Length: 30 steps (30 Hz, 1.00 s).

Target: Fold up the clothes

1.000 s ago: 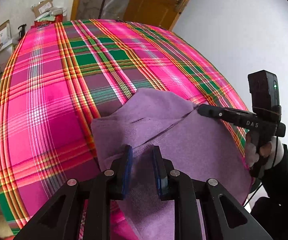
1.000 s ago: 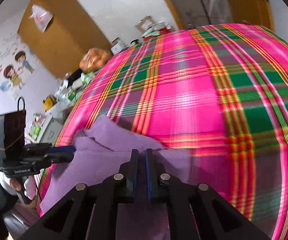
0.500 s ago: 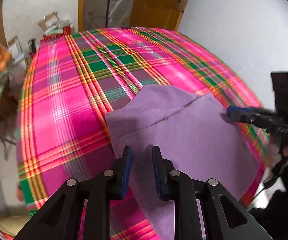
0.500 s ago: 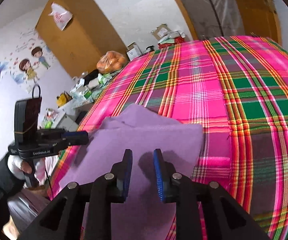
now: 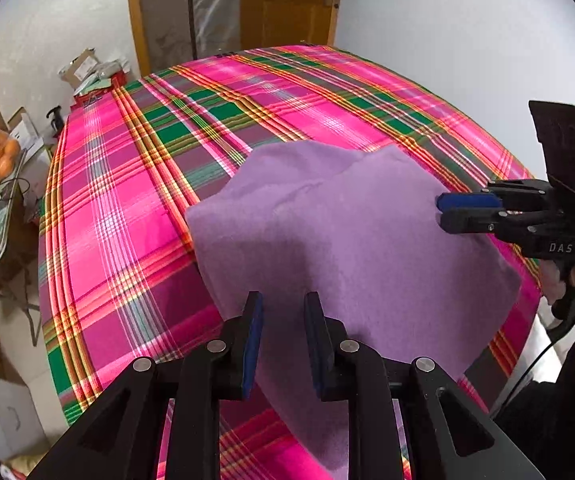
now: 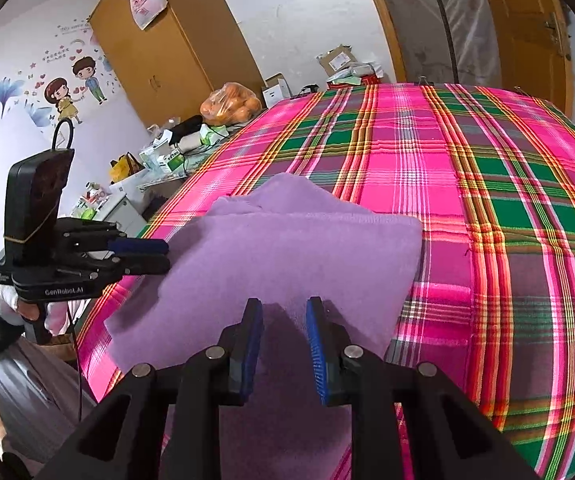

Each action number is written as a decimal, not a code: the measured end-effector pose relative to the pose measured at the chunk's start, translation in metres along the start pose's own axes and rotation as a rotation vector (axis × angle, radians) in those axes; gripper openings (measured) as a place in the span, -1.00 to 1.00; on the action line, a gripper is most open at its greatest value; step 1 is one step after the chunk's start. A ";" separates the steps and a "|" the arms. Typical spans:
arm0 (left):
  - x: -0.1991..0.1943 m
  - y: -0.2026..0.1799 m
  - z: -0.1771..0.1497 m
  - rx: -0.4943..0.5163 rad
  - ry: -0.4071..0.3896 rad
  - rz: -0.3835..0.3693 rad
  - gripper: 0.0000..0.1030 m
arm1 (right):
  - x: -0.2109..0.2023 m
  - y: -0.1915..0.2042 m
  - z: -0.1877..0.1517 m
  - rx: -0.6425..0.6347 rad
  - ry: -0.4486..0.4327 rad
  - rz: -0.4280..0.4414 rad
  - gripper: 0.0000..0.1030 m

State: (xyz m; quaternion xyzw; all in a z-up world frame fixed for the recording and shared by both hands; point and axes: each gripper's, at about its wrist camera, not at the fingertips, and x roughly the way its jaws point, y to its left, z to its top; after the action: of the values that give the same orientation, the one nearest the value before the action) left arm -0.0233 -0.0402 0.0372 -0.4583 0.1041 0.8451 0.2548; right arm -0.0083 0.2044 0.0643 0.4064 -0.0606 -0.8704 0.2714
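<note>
The left tool (image 5: 279, 344) stands released, its 2 blue-padded fingers (image 5: 252, 344) parted with nothing between them, poised over the near-left edge of the purple garment (image 5: 347, 248). The right tool (image 6: 281, 348) is likewise released, its pads apart and empty above the garment's near edge; in the left wrist view it shows side-on at 3 o'clock, its fingers stacked one over the other, and that view alone cannot tell how wide the gap is. The garment lies on the bed (image 5: 127, 208) near its front edge, at about 6 o'clock of the plaid spread, laid in at least 2 layers: an upper flap with a fairly straight far edge and a squared corner at 2 o'clock in the right wrist view, and a rumpled lower layer peeking out beyond it toward 11 o'clock. By my judgement at least 1 fold already stands, yet the piece is broad and its far edges do not match, so further folding or squaring up seems left; how much, the pictures do not settle. The cloth looks like soft, matte fleece, thick enough to hold gentle humps. The bedspread is a smooth woven plaid in pink, green and yellow, drawn taut.
</note>
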 end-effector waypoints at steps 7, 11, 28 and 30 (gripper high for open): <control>0.006 -0.004 -0.004 0.006 0.015 0.009 -0.58 | 0.002 0.001 -0.002 -0.012 -0.010 -0.021 -0.54; 0.007 -0.004 -0.006 0.006 0.017 0.009 -0.58 | 0.003 -0.001 -0.002 -0.008 -0.014 -0.014 -0.54; -0.006 0.010 -0.013 -0.028 -0.017 -0.083 -0.55 | -0.014 0.003 -0.008 -0.040 -0.023 0.022 -0.49; -0.009 0.019 -0.016 -0.074 -0.021 -0.119 -0.43 | -0.017 -0.005 -0.009 -0.009 -0.020 0.031 -0.36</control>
State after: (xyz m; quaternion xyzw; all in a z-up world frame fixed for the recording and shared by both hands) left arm -0.0181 -0.0662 0.0347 -0.4637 0.0429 0.8366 0.2885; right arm 0.0051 0.2185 0.0687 0.3953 -0.0658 -0.8704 0.2862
